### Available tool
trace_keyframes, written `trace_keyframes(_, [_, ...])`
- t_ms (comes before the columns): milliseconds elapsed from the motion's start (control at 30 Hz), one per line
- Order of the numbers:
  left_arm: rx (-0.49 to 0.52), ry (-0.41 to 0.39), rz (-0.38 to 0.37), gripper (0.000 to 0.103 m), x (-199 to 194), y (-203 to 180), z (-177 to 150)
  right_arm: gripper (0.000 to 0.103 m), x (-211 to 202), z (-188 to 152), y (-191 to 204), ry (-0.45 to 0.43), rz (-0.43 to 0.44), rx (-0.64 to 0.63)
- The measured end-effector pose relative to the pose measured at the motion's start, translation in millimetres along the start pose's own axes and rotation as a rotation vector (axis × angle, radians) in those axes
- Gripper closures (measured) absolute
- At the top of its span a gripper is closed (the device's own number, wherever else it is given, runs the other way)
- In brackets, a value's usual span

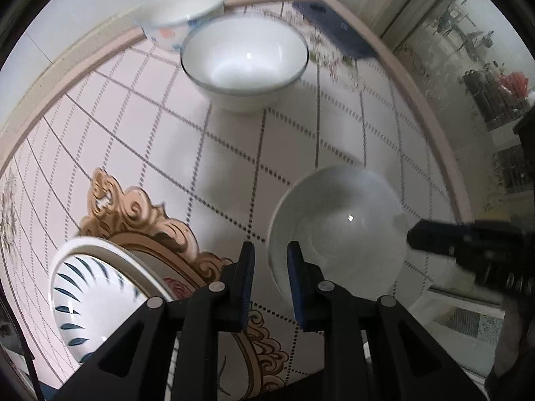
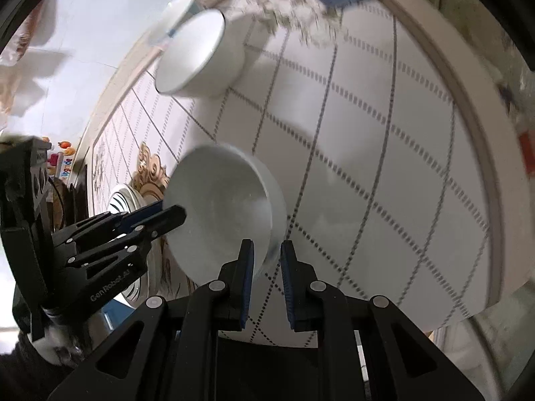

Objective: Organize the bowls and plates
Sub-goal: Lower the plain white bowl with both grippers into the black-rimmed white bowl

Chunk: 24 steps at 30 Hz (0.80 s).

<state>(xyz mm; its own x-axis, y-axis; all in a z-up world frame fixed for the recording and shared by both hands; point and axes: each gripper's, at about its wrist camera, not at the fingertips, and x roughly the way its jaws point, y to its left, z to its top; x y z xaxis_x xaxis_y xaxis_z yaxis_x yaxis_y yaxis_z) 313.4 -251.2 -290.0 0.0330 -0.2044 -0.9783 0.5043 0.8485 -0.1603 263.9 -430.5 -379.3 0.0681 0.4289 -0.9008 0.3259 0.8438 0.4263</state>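
On the near side of the table (image 1: pixel 234 153), with its dotted-line grid cloth, both claws are working the same plain white bowl (image 1: pixel 337 227), and that bowl is our landmark. The left gripper (image 1: pixel 270 284) has its blue pads narrowly parted with the bowl's near rim sitting right in the gap; whether the pads actually bite the rim I cannot tell, since light shows on both sides. The right gripper (image 2: pixel 265 284) looks much the same from its own camera: jaws narrowly spread and straddling the wall of the bowl (image 2: pixel 224 207), which appears tipped and possibly lifted, though contact is unclear here too. Beyond the white bowl, toward the far edge, stands a blue-rimmed bowl (image 1: pixel 245 67), upright and well apart, and just behind that a patterned bowl (image 1: pixel 182 13) near the wall. To the left of the white bowl lies a plate with blue leaf strokes (image 1: pixel 90 297), partly over a gold scroll motif. A dark blue flat object (image 1: pixel 341 30) sits far back and to the right. My read: the step in hand is carrying this bowl to nest in the blue-rimmed one. To do it well, pinch the wall squarely before moving, keep the bowl level, come in from above the target's mouth, and lower gently so the rims do not clash.
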Motion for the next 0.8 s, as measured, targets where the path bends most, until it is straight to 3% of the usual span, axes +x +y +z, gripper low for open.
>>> trace_keyframes(67, [-0.013,-0.021,-0.007,0.084,-9.7,3.5,7.1,0.081,-14.2,10.1,0.0,-0.019,-0.001,-0.011])
trace_keyframes(100, [-0.034,-0.037,-0.023,0.079,-14.8,8.2,14.6,0.079,-19.3,14.6,-0.3,-0.026,0.001,-0.011])
trace_keyframes(167, [-0.068,-0.063,-0.033,0.067,-18.3,19.1,26.4,0.060,-29.4,30.2,0.9,-0.051,0.018,-0.013])
trace_keyframes(233, [-0.117,-0.083,-0.034,0.063,-18.0,34.3,42.7,0.048,-34.5,49.4,4.2,-0.071,0.026,-0.020])
trace_keyframes(267, [-0.145,-0.093,-0.031,0.063,-16.5,43.1,50.9,0.048,-34.9,59.0,7.1,-0.081,0.033,-0.025])
trace_keyframes(367, [-0.237,-0.094,-0.039,0.063,-5.6,71.2,74.4,0.048,-28.9,92.8,16.3,-0.104,0.066,-0.023])
trace_keyframes(500, [-0.363,-0.022,-0.127,0.063,20.3,102.5,102.8,0.048,-13.6,132.9,24.6,-0.126,0.124,0.013])
trace_keyframes(700, [-0.338,0.010,-0.166,0.064,44.5,98.4,132.6,0.048,11.5,168.9,43.1,-0.137,0.068,0.014])
trace_keyframes(733, [-0.325,0.013,-0.162,0.065,47.8,95.3,135.2,0.053,16.2,173.9,44.8,-0.136,0.053,0.009])
trace_keyframes(767, [-0.317,0.012,-0.158,0.066,50.5,93.7,137.8,0.066,19.9,176.3,45.3,-0.132,0.044,0.005])
trace_keyframes(800, [-0.307,0.002,-0.155,0.078,51.8,90.4,139.4,0.074,24.3,178.0,45.7,-0.123,0.036,0.001])
